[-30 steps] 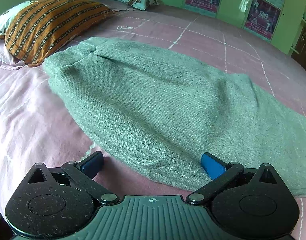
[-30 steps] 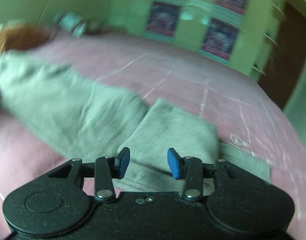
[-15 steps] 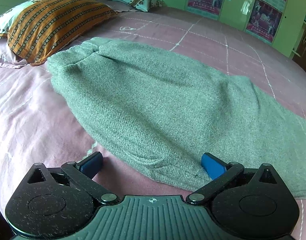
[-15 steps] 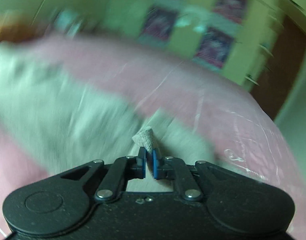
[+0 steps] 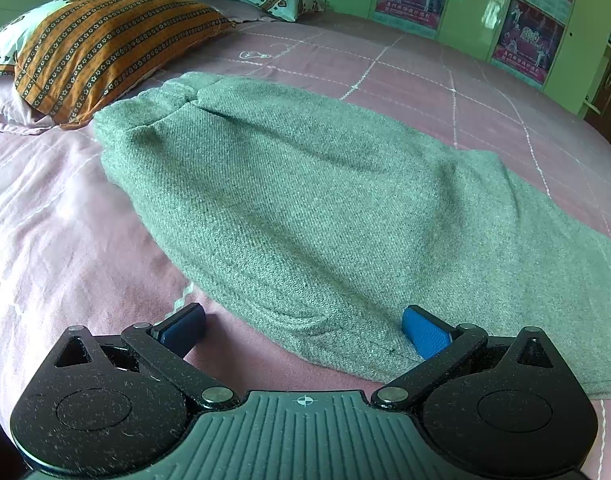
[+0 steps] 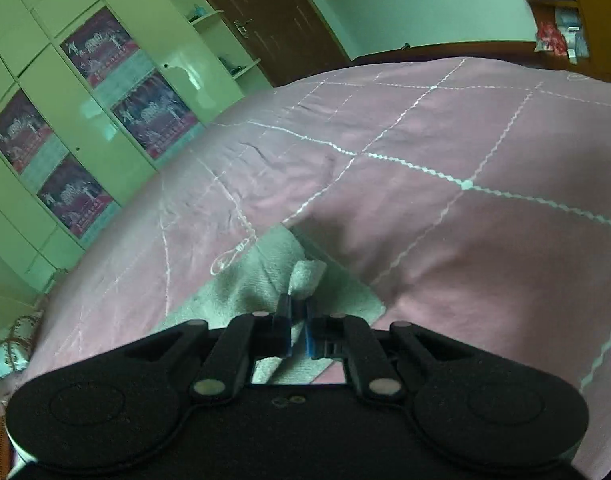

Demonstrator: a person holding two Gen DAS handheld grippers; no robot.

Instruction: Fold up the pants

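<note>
Pants (image 5: pixel 313 208): grey, spread flat on the pink bedspread (image 5: pixel 57 240), waistband up near the striped pillow (image 5: pixel 101 44).
Long axis: runs from that pillow end diagonally down to your right, legs trailing out of the left view.
Left gripper (image 5: pixel 303 326): jaws wide open, nothing between them — the near edge of the pants lies just ahead, right pad touching or almost touching cloth.
Right gripper (image 6: pixel 296 330): jaws closed on a bunched corner of grey cloth (image 6: pixel 307 276), likely the leg end, lifted a little off the bed.
Key relation: you hold the leg end in the right; the waistband lies far over on the left side.
Next move, my read: carry that end along the long axis toward the waistband — left hand is nearer to pin the middle.
</note>
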